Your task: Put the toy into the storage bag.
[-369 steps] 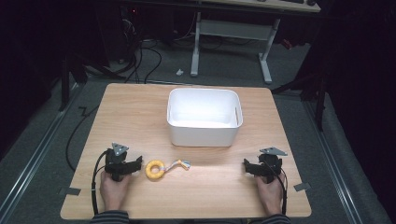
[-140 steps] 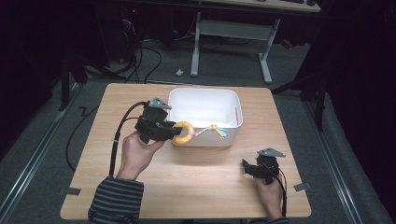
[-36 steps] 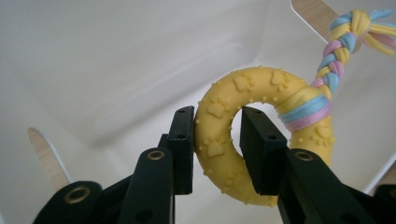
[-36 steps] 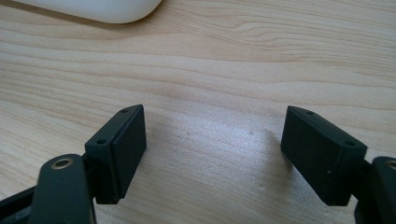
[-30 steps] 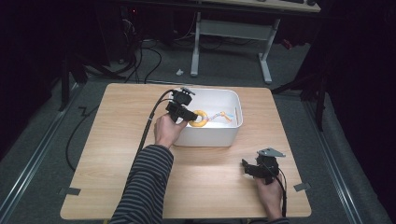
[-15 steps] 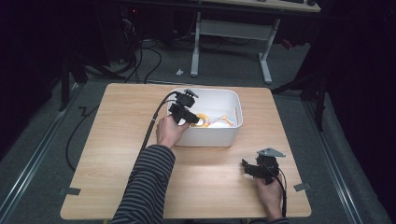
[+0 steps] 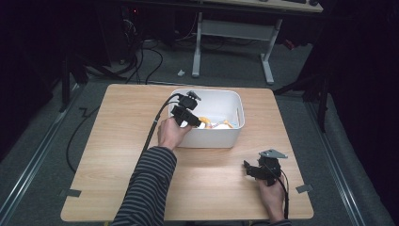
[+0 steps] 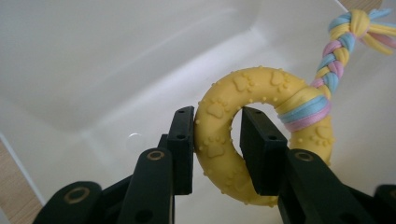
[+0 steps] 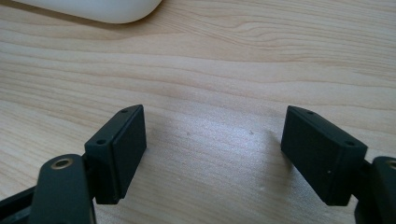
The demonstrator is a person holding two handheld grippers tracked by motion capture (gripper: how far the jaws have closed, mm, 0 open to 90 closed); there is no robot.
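Note:
A yellow rubber ring toy (image 8: 224, 154) with paw prints and a braided pastel rope (image 8: 338, 51) hangs inside the white bin (image 8: 93, 70). My left gripper (image 8: 215, 149) is shut on the ring's rim, one jaw outside it and one through its hole. In the high view the left gripper (image 7: 193, 118) reaches over the near left wall of the white bin (image 7: 207, 137), with the yellow ring toy (image 7: 204, 120) and its rope (image 7: 221, 125) just inside. My right gripper (image 7: 249, 169) rests on the table at the front right, open, with bare wood between the jaws of the right gripper (image 9: 212, 154).
The wooden table (image 7: 117, 155) has free room left of and in front of the bin. The bin's rounded corner (image 9: 93, 9) lies beyond the right gripper. A black cable (image 7: 155, 127) trails from the left gripper. Tape marks (image 7: 70, 192) sit near the front corners.
The left gripper with the ring toy has sunk slightly into the bin over the last second. The right gripper has stayed where it was.

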